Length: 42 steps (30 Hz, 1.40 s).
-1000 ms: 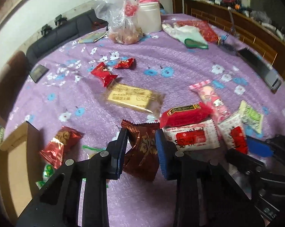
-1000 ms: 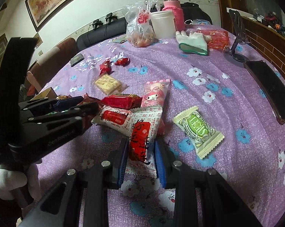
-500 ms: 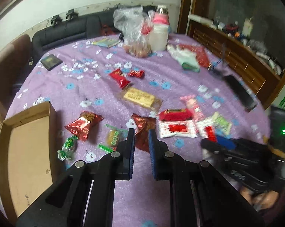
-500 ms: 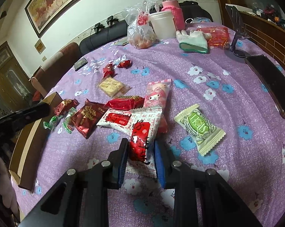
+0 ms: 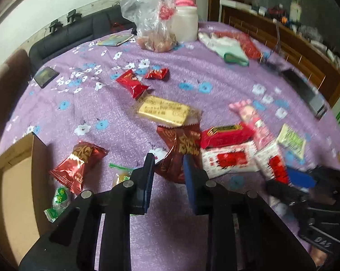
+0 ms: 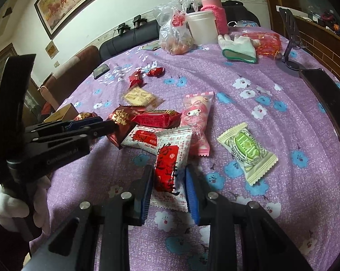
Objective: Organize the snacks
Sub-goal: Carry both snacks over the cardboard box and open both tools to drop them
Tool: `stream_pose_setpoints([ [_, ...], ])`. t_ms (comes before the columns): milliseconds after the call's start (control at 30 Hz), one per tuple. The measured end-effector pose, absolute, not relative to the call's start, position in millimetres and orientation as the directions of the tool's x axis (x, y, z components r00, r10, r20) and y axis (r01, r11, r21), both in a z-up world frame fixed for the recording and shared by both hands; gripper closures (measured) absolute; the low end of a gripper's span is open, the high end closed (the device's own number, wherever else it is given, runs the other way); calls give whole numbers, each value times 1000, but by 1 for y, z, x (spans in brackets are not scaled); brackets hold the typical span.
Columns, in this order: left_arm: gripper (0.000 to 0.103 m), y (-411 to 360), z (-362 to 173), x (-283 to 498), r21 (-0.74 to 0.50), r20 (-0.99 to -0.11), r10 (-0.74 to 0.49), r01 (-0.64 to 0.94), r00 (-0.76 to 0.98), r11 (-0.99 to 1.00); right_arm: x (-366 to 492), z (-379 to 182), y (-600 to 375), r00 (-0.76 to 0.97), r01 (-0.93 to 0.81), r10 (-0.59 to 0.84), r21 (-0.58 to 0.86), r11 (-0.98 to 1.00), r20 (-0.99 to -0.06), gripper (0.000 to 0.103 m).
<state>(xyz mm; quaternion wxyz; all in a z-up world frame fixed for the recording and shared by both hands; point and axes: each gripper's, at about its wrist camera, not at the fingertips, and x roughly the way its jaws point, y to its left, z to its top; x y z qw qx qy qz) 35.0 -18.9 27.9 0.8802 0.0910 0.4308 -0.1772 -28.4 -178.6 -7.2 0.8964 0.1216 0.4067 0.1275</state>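
Jaws of the left gripper (image 5: 167, 169) are opening around a dark red crinkled foil snack (image 5: 181, 151); the right gripper (image 6: 168, 180) widens around a white packet with red label (image 6: 170, 169), tabletop (image 6: 271, 90) at six o'clock.

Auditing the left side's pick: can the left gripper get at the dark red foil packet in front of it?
Probably yes: the left gripper has its jaws opening around the dark red foil packet, whose near end lies between them, uncovered.
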Motion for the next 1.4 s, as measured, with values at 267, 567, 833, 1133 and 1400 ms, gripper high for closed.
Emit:
stream_pose_setpoints([
  [267, 60, -30, 25, 48, -33, -797, -260, 392, 544, 919, -29, -8, -177, 633, -138, 329, 316, 939, -701, 70],
  [567, 67, -36, 11, 54, -34, -802, -257, 388, 539, 921, -29, -8, -177, 634, -137, 331, 320, 938, -699, 72],
  [833, 68, -5, 52, 12, -133, -741, -334, 360, 583, 923, -33, -4, -180, 655, -137, 337, 332, 933, -676, 73],
  [1133, 68, 95, 134, -78, -205, -604, -354, 290, 714, 935, -71, 29, -169, 745, -140, 269, 250, 958, -611, 73],
  [1400, 68, 195, 121, -105, -211, -610, -213, 103, 763, 972, -99, 77, -86, 682, -359, 438, 253, 898, -585, 73],
])
